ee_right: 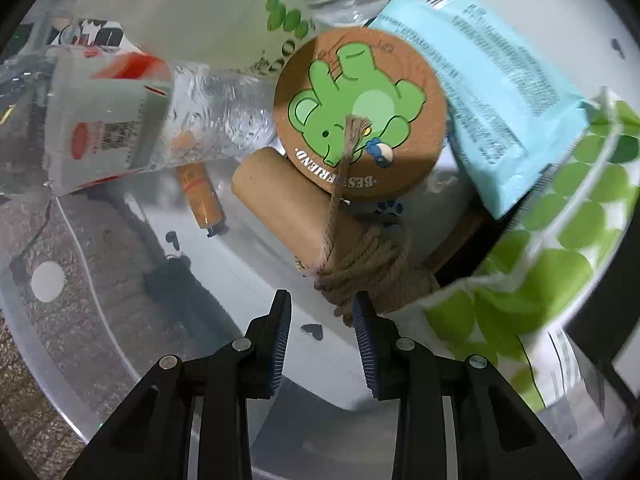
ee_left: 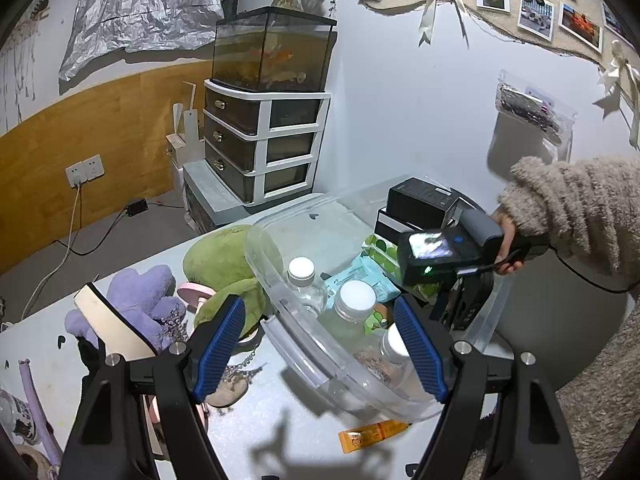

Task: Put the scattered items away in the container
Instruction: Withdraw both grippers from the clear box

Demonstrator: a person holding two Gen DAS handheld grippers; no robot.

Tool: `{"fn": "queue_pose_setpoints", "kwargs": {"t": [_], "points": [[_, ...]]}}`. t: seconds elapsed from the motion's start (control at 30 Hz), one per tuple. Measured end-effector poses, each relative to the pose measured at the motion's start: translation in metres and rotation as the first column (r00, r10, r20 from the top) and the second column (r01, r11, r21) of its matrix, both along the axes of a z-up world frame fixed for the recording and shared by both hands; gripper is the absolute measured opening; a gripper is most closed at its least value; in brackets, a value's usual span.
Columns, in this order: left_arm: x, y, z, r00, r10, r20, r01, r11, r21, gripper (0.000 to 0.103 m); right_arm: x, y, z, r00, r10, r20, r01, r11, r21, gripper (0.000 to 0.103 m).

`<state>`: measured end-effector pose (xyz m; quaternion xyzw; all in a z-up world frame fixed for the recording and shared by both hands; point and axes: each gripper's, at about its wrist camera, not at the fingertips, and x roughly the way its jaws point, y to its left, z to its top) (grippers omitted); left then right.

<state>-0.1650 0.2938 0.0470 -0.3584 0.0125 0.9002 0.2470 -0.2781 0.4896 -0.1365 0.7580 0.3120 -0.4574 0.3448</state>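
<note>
A clear plastic container (ee_left: pixel 276 268) sits on the grey table and holds water bottles (ee_left: pixel 352 300), a blue wipes pack (ee_left: pixel 360 276) and green-dotted packs. My left gripper (ee_left: pixel 320 344) is open and empty, just above the container's near rim. My right gripper (ee_right: pixel 322 344) is open inside the container, just short of a twine roll (ee_right: pixel 372 272) lying by a brown disc with a green animal (ee_right: pixel 360 116). A blue pack (ee_right: pixel 492 112) and a green-dotted pack (ee_right: pixel 560 232) lie to its right. An orange tube (ee_left: pixel 372 434) lies on the table outside the container.
A green plush (ee_left: pixel 224 264), a purple plush (ee_left: pixel 136 300), a pink item (ee_left: pixel 192 292) and a chain lie left of the container. Black boxes (ee_left: pixel 420 204) stand behind it. A drawer unit (ee_left: pixel 260 140) with a fish tank (ee_left: pixel 272 52) stands at the back.
</note>
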Motion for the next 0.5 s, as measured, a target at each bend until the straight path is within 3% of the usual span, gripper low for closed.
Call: {"fn": "queue_pose_setpoints", "kwargs": {"t": [0.03,0.07,0.1,0.13,0.17,0.2,0.27,0.33,0.43,0.5], "points": [[0.002,-0.001,0.000,1.000,0.003,-0.004,-0.003,1.000,-0.007,0.079,0.001,0.000,0.008,1.000,-0.010,-0.023,0.010,1.000,-0.022,0.033],[0.005,-0.002,0.000,1.000,0.007,-0.012,-0.007,1.000,-0.015,0.088,0.003,0.000,0.017,0.998,-0.025,-0.054,0.022,0.999,-0.048,0.034],[0.007,-0.002,0.001,1.000,0.012,-0.022,-0.013,1.000,-0.018,0.096,0.003,0.000,0.029,0.994,-0.043,-0.105,0.036,0.997,-0.072,0.046],[0.011,-0.003,0.002,0.999,0.021,-0.043,-0.022,1.000,-0.021,0.097,0.005,0.000,0.038,0.986,-0.059,-0.158,0.046,0.995,-0.089,0.061],[0.013,-0.003,0.002,0.998,0.021,-0.052,-0.023,0.999,-0.023,0.098,0.006,0.000,0.049,0.972,-0.081,-0.220,0.057,0.992,-0.113,0.093],[0.014,-0.002,0.002,0.998,0.020,-0.054,-0.021,0.999,-0.025,0.099,0.007,0.002,0.066,0.951,-0.124,-0.282,0.080,0.983,-0.164,0.103],[0.016,-0.001,0.003,0.998,0.026,-0.049,-0.028,0.999,-0.034,0.103,0.008,0.006,0.086,0.922,-0.210,-0.326,0.139,0.964,-0.229,0.103],[0.019,0.001,0.003,0.997,0.049,-0.061,-0.052,0.998,-0.044,0.103,0.008,0.015,0.110,0.865,-0.325,-0.383,0.212,0.927,-0.309,0.103],[0.025,0.003,0.005,0.991,0.086,-0.100,-0.091,0.995,-0.048,0.103,0.013,0.034,0.146,0.751,-0.485,-0.449,0.286,0.851,-0.440,0.103],[0.031,0.004,0.006,0.983,0.116,-0.139,-0.124,0.991,-0.051,0.103,0.022,0.048,0.166,0.655,-0.593,-0.468,0.318,0.779,-0.541,0.103]]}}
